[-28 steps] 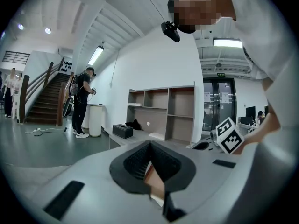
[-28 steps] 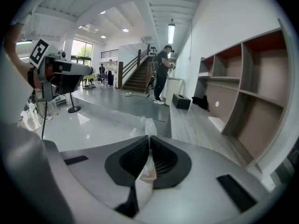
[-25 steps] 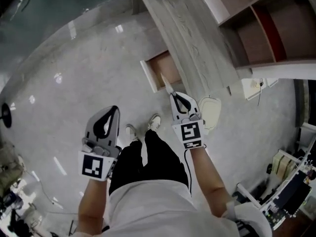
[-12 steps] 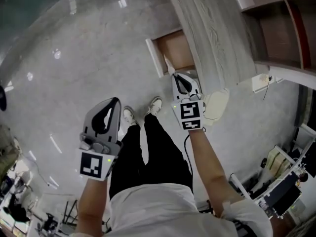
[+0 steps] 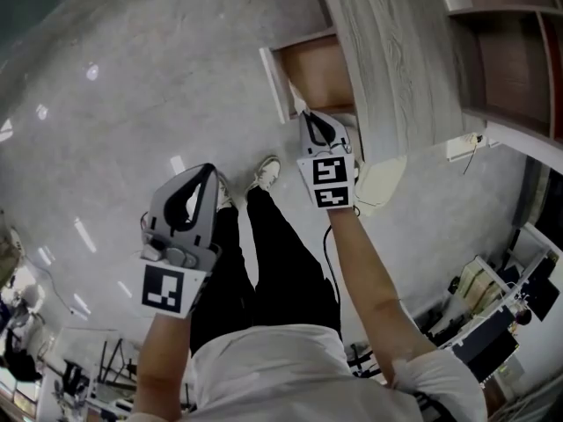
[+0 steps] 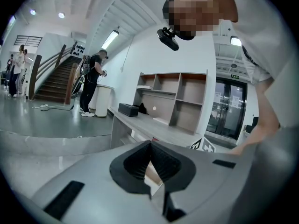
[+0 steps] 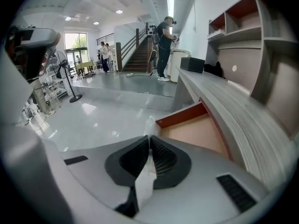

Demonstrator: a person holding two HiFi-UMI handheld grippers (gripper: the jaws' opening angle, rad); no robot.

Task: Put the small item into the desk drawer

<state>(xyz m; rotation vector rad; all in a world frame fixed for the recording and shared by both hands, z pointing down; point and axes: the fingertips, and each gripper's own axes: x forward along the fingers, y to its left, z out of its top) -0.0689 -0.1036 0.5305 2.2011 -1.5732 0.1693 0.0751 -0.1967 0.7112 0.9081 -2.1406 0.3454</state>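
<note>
My right gripper [image 5: 303, 114] [image 7: 149, 136] is shut on a thin white item [image 5: 296, 101] [image 7: 144, 183], which pokes out past the fingertips. It hangs at the front corner of the open desk drawer [image 5: 283, 84] [image 7: 180, 115], whose pale wooden inside [image 7: 198, 132] lies bare just beyond the tips. The drawer sticks out from under the grey wood-grain desk top [image 5: 396, 51] [image 7: 233, 111]. My left gripper [image 5: 208, 170] [image 6: 150, 143] is off to the left over the floor, away from the drawer. Its tips meet and nothing is in it.
My legs and white shoes [image 5: 264, 172] stand on the glossy grey floor just before the drawer. A cream object [image 5: 380, 181] sits under the desk edge at right. Open shelves [image 7: 252, 55] [image 6: 173, 97] rise behind the desk. People stand far off by a staircase [image 7: 140, 55].
Both grippers have sunk lower. The right one, still shut on the white item, has come closer to the drawer's front corner. The drawer stays open.
</note>
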